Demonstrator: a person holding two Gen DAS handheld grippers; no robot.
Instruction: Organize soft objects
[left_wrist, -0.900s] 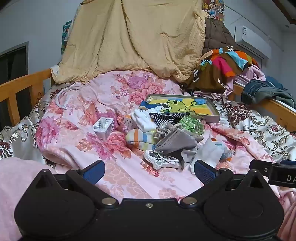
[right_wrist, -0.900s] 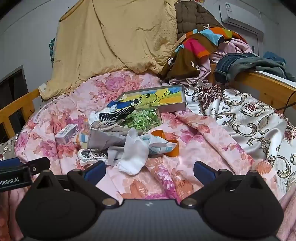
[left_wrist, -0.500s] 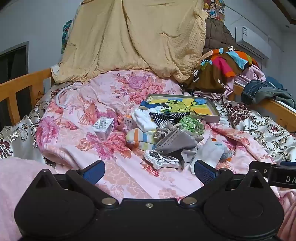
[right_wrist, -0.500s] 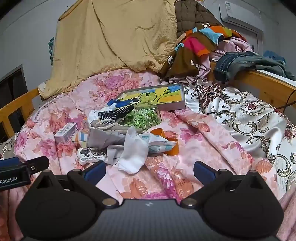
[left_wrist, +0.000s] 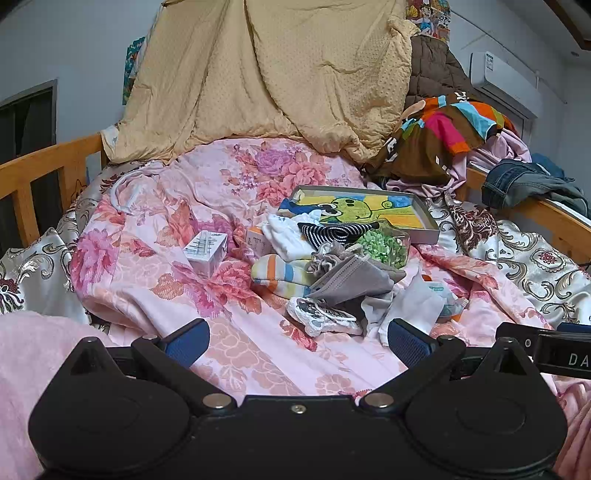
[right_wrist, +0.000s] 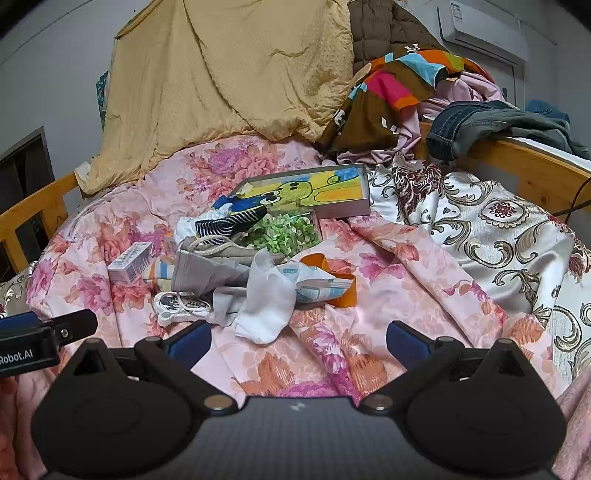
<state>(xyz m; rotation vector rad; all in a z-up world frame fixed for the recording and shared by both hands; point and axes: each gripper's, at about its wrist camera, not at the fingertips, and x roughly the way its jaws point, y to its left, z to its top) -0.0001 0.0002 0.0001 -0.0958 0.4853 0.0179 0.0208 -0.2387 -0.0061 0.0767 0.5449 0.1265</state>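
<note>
With both the left hand-held gripper (left_wrist: 297, 334) and right hand-held gripper (right_wrist: 297, 338) wide open and empty short of the pile on the bed (right_wrist: 406, 295), approach the nearest white sock (right_wrist: 267, 302) low, pinching one layer only.

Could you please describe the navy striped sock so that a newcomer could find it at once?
Start at the shallow cartoon-printed box on the pink floral quilt. The navy striped sock lies at the box's near edge, beside the green bits. Its thin white stripes set it apart.
</note>
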